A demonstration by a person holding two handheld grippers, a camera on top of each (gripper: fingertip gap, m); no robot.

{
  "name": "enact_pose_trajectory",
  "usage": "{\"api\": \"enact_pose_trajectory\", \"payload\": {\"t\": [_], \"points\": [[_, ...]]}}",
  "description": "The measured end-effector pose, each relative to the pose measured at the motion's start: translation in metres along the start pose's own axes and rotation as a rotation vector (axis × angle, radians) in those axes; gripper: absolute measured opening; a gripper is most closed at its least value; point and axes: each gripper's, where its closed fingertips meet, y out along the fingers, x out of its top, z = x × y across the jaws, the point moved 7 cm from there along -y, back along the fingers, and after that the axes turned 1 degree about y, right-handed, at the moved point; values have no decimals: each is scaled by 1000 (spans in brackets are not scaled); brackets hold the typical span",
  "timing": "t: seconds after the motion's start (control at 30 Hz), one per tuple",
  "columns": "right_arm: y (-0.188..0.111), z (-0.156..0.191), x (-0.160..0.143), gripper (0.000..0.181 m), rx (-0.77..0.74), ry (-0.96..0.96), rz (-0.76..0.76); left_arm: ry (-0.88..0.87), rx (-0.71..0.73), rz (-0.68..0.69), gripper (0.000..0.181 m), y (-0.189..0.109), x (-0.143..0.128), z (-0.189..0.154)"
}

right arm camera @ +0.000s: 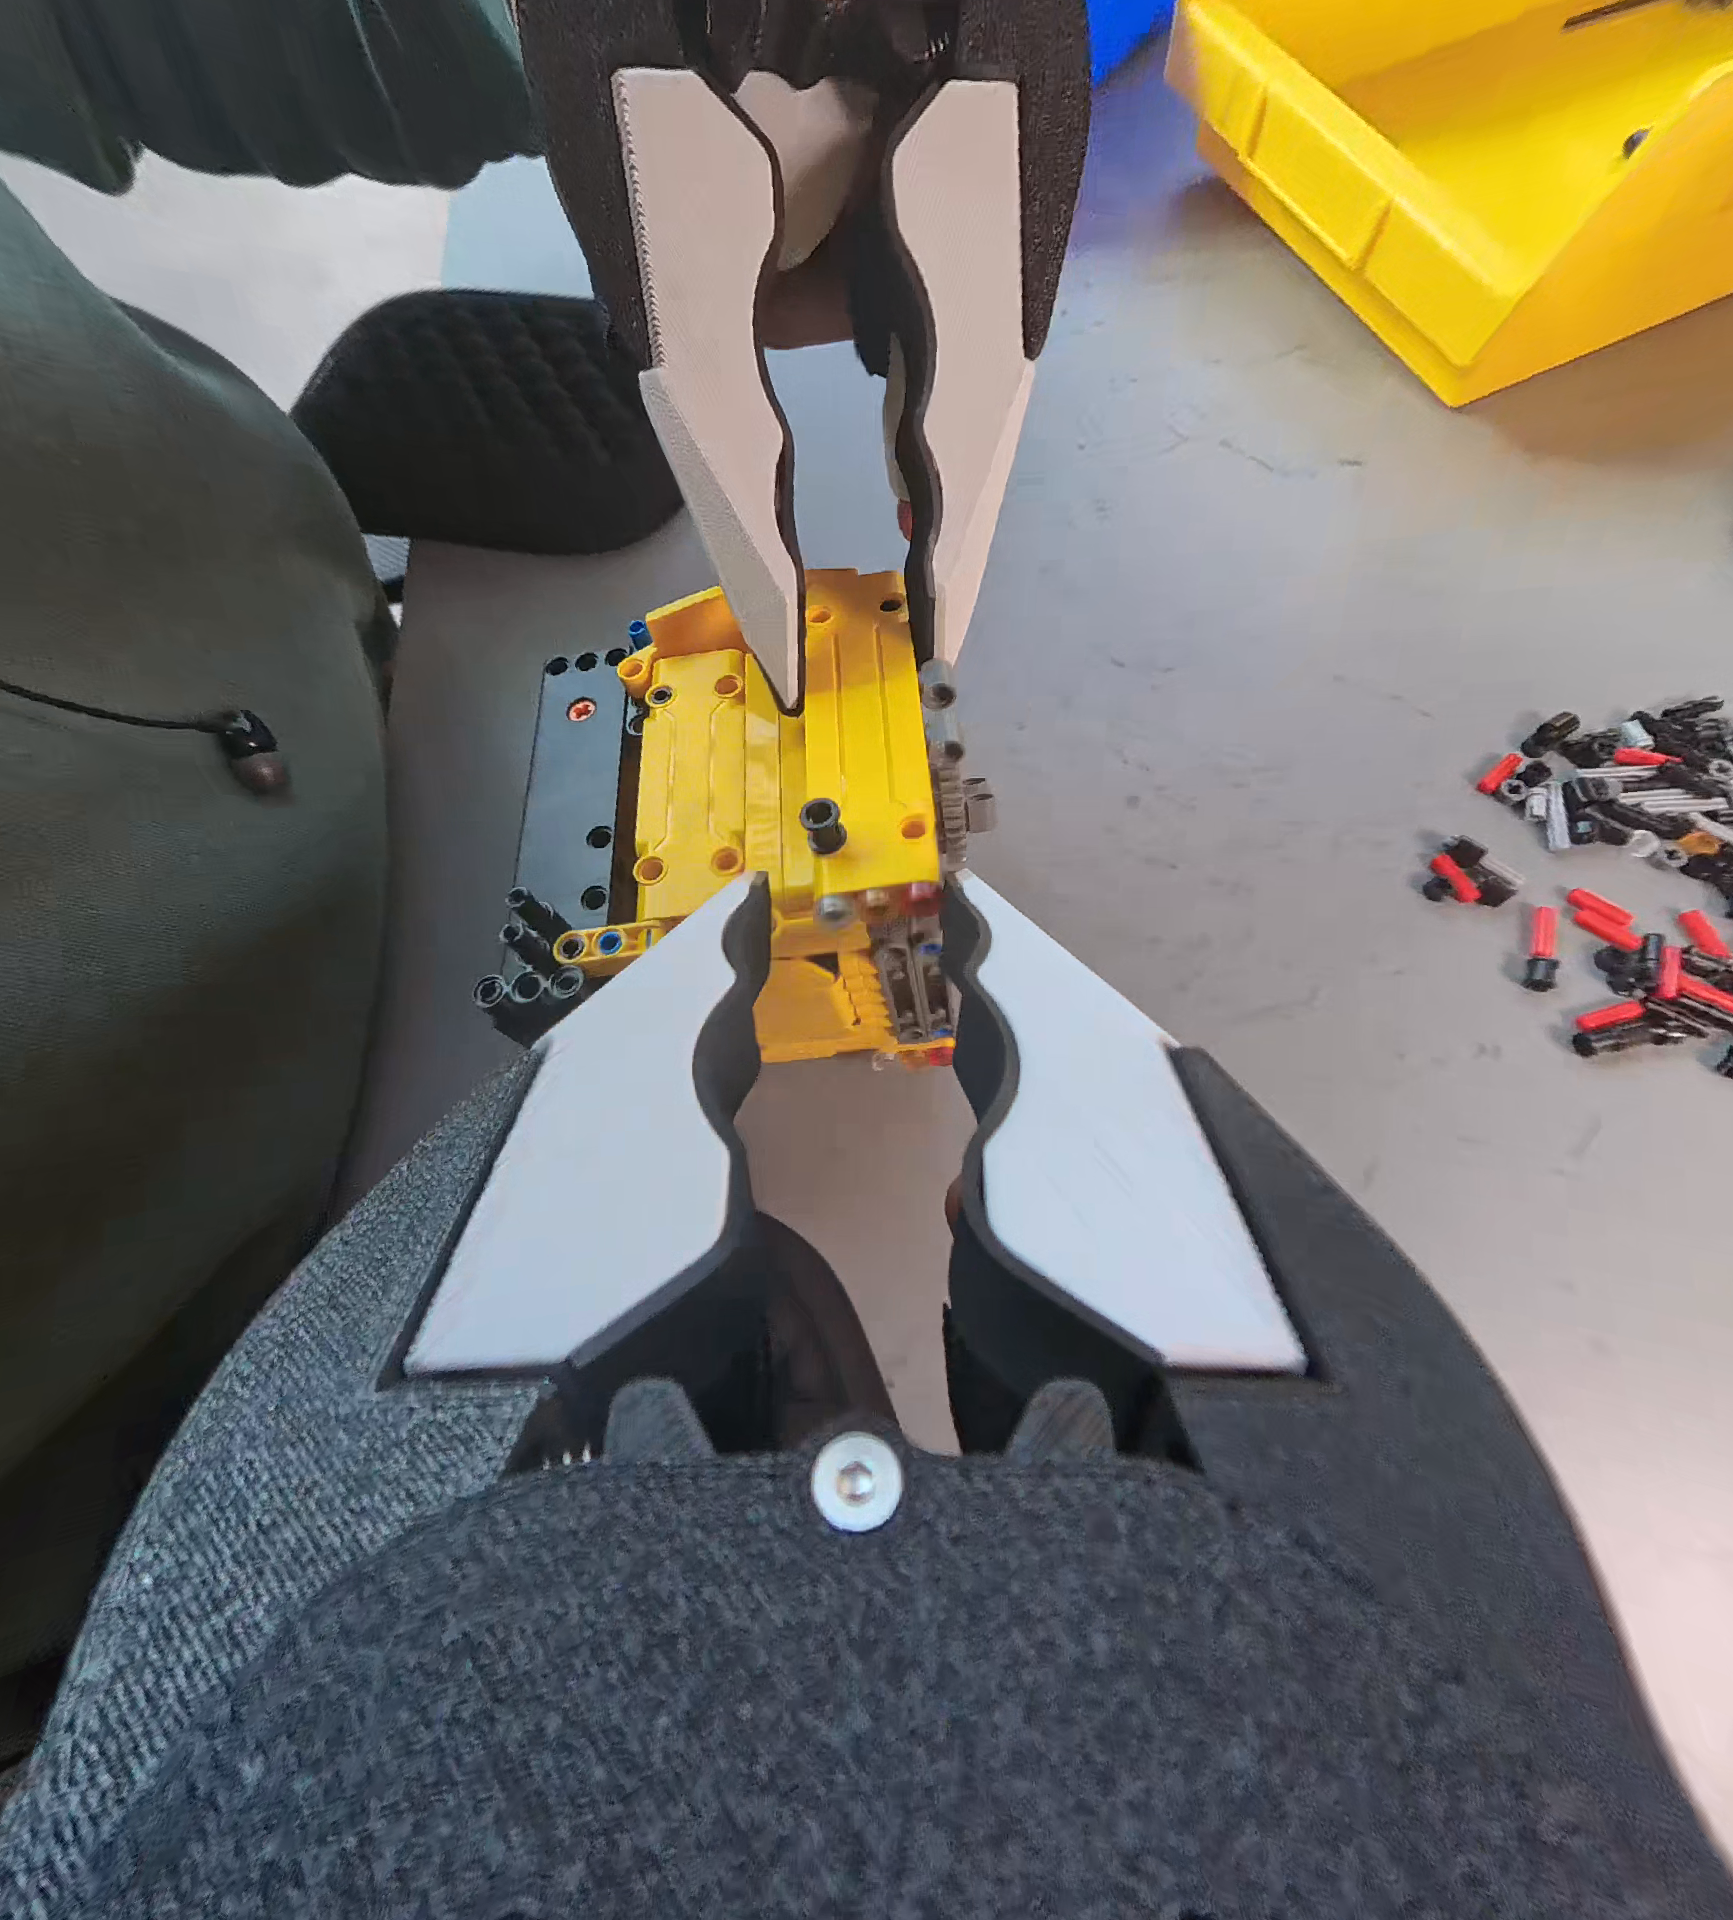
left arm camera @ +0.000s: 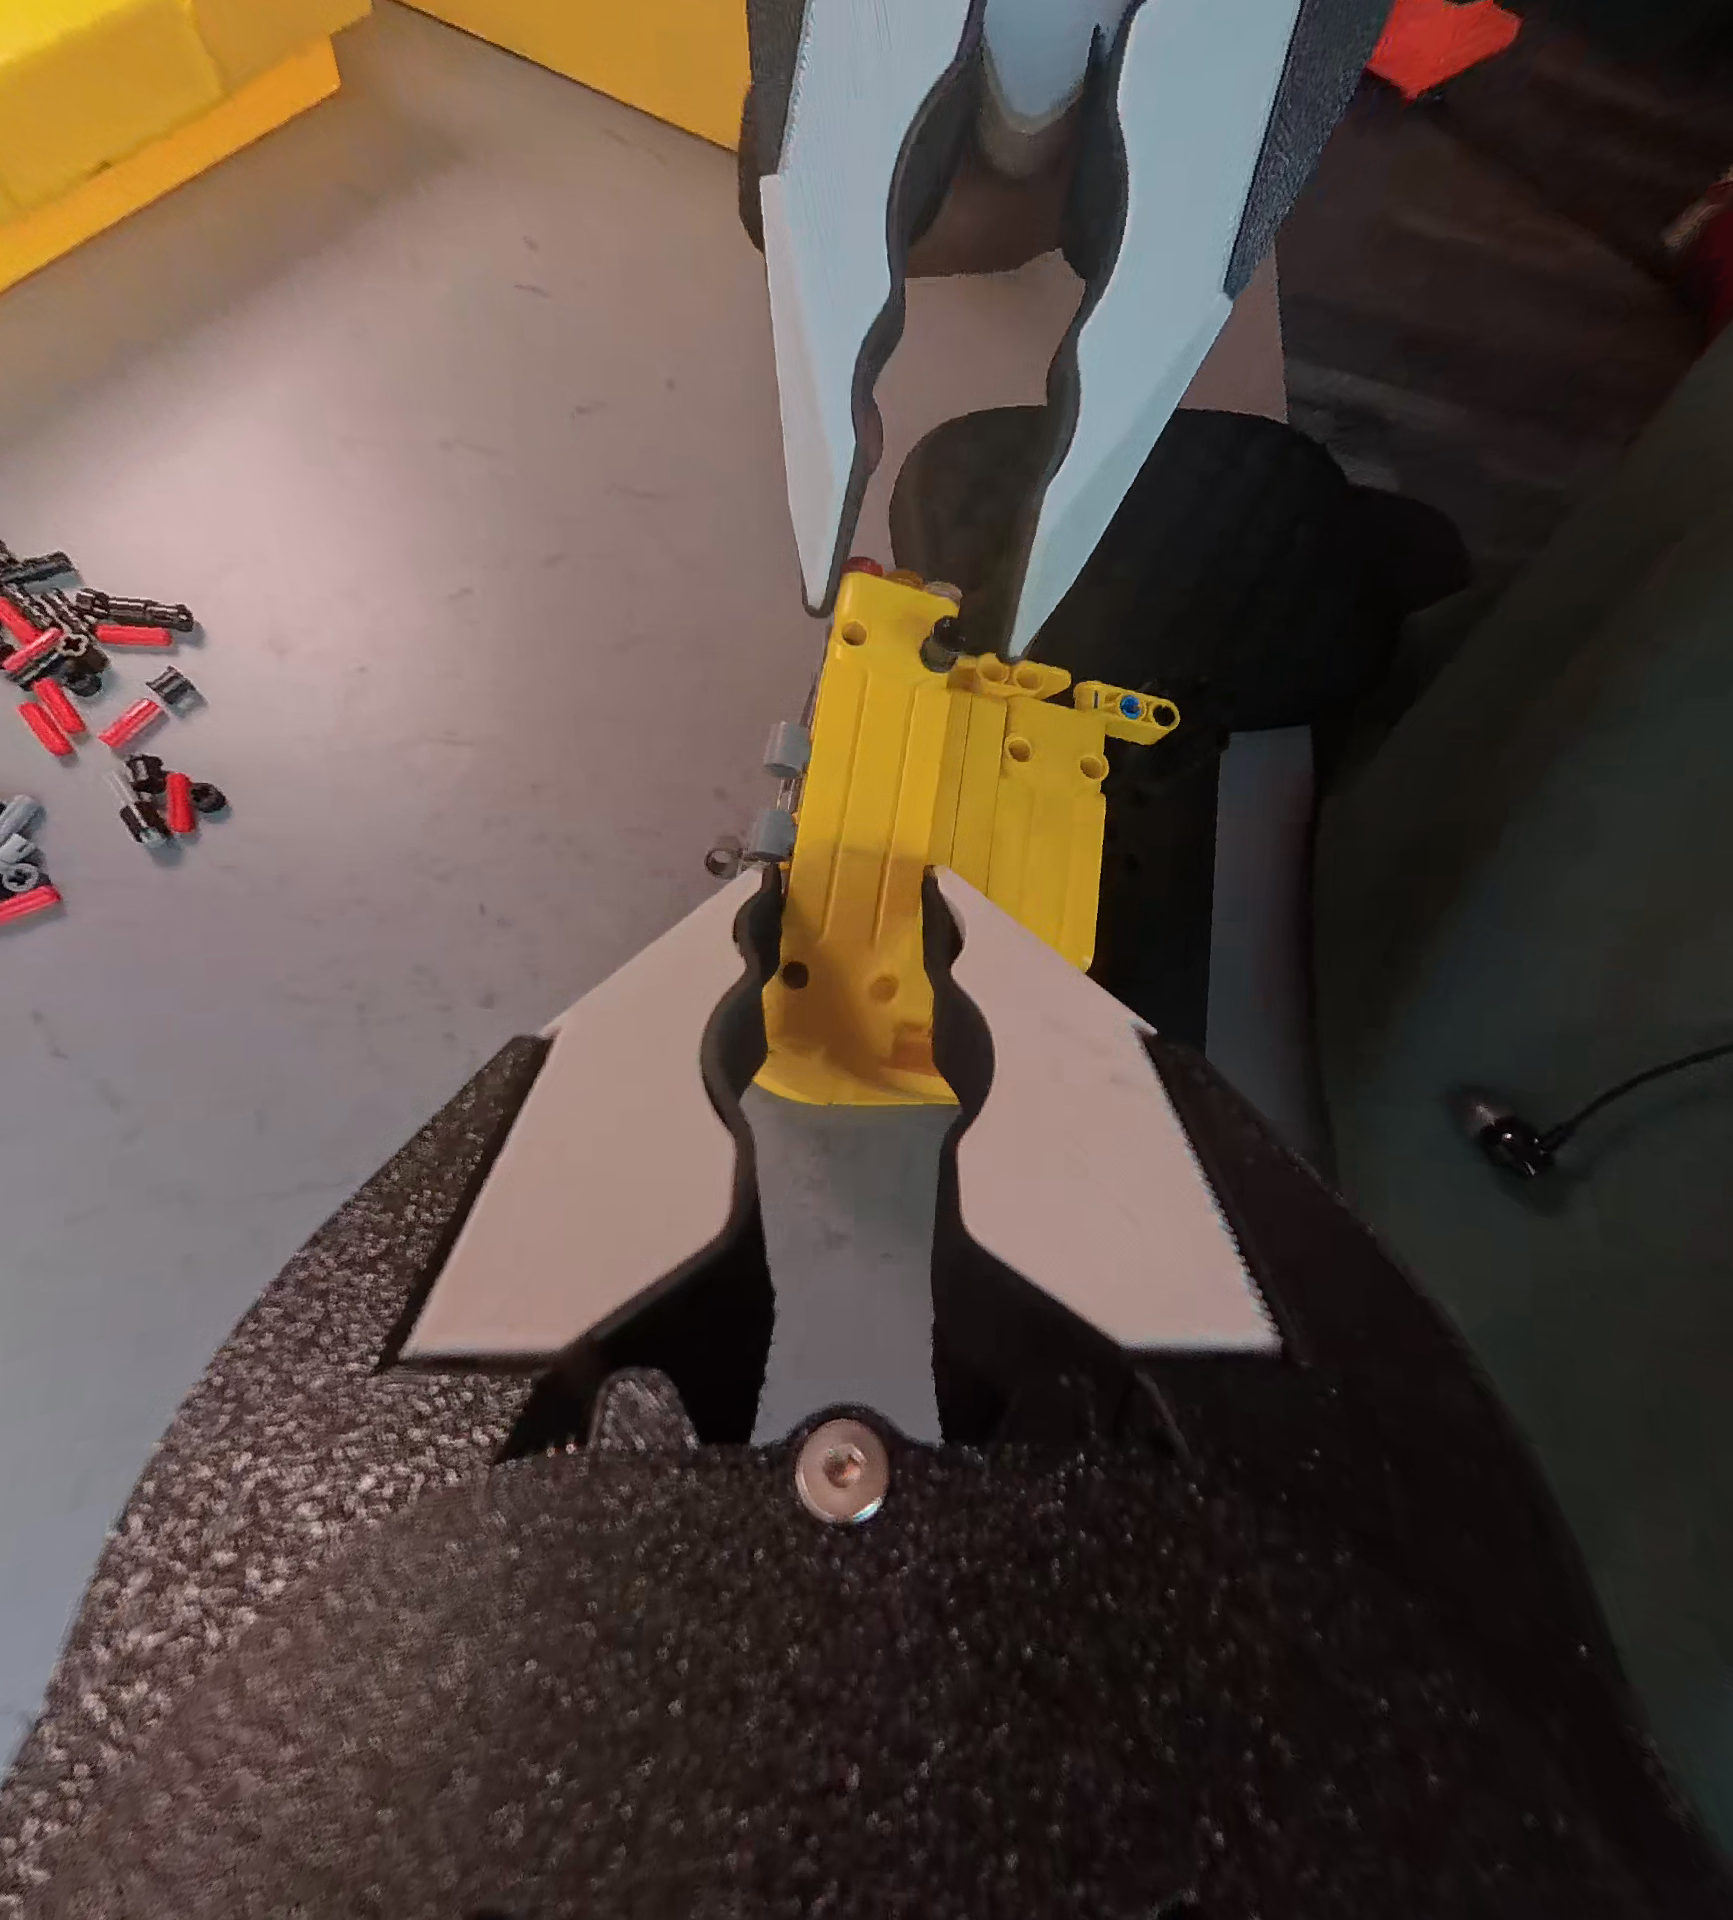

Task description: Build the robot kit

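A yellow toy-brick assembly (left arm camera: 903, 790) (right arm camera: 841, 748) with holes and a black pin (left arm camera: 940, 639) (right arm camera: 820, 821) in its top face is held over the grey table (left arm camera: 426, 468). My left gripper (left arm camera: 849, 883) is shut on one end of it, with a finger on each side. It enters the right wrist view (right arm camera: 862, 675) from above. My right gripper (right arm camera: 854, 888) clamps the opposite end, where small gears and grey parts show. It enters the left wrist view (left arm camera: 919, 623) from the top.
A pile of red, black and grey pins (left arm camera: 31, 727) (right arm camera: 1693, 894) lies on the table. A yellow bin (left arm camera: 62, 135) (right arm camera: 1464, 187) stands behind it. A black holed plate (right arm camera: 571, 790) sits by the assembly. A person in dark green (right arm camera: 114, 831) and a black chair (right arm camera: 488, 416) are close. Tip to tip, the grippers are about 5 cm apart.
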Motion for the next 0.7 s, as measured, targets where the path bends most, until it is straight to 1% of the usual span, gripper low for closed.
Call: {"api": "enact_pose_trajectory", "payload": {"t": [0.07,0.13,0.23,0.3,0.37,0.43,0.5,0.6,0.7], "points": [[-4,-2,-10,37,28,39,-76,9,-7,16,26,-2,0,0],[-1,-3,-22,38,67,102,-183,16,-20,39,37,-5,2,0],[5,-4,-31,41,128,163,-325,82,21,17,39,-14,18,0],[5,-8,-30,41,122,148,-352,136,17,55,39,-7,28,-7],[1,-12,-25,39,102,118,-413,217,31,118,35,7,34,-12],[3,-14,-23,38,100,79,-392,255,29,164,29,19,38,-15],[3,-13,-23,35,105,35,-377,264,35,199,25,24,40,-13],[6,-12,-26,35,107,-17,-311,195,3,197,24,27,41,-10],[9,-10,-26,36,166,6,-285,153,-10,179,24,26,40,-9]]}}
